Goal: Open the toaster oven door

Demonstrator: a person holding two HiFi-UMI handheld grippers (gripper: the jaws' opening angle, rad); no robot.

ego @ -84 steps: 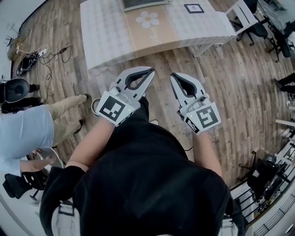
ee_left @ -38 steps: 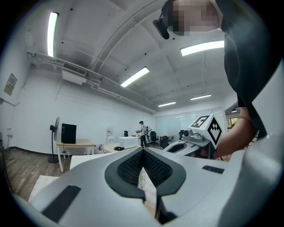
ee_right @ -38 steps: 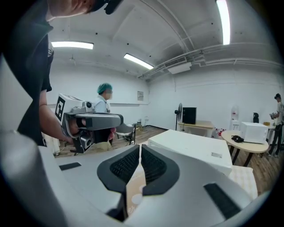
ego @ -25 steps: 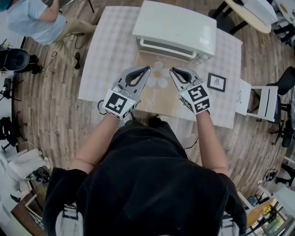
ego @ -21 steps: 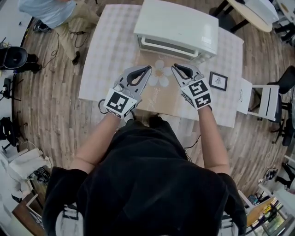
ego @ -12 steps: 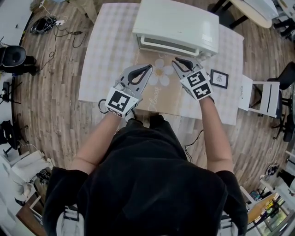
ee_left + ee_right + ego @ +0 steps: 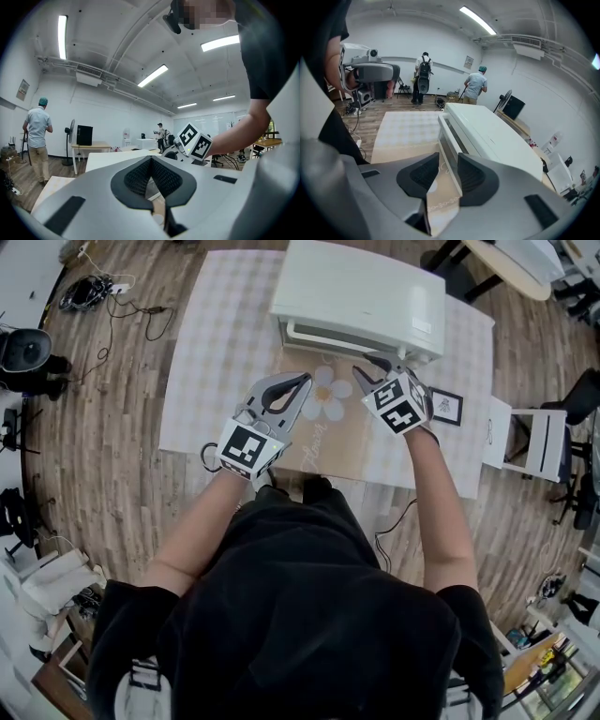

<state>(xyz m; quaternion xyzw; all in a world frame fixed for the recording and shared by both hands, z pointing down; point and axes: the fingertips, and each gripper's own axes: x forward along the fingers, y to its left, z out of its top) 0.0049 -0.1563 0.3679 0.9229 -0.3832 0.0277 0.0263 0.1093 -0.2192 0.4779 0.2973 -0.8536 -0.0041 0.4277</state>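
A white toaster oven (image 7: 361,292) stands at the far side of the table, door shut, with its long handle (image 7: 342,334) along the front. My right gripper (image 7: 373,365) hovers just before the oven's front right corner, tilted down. Its jaws have just been opening and now stand apart. In the right gripper view the oven (image 7: 492,136) fills the middle, and the edge of its front shows in the gap of the right gripper (image 7: 447,169), untouched by the pads. My left gripper (image 7: 303,381) is shut and empty over the table, left of the right one.
The checked tablecloth (image 7: 216,352) has a tan runner with a flower print (image 7: 328,395). A small framed marker card (image 7: 445,407) lies right of my right gripper. A white chair (image 7: 534,442) stands beside the table. Cables (image 7: 103,292) lie on the wooden floor. People stand far off (image 7: 476,86).
My right gripper moved forward and down toward the oven's front, rolled, and its jaws opened. The left gripper hardly moved. Earlier the head view swung from the floor to the table.
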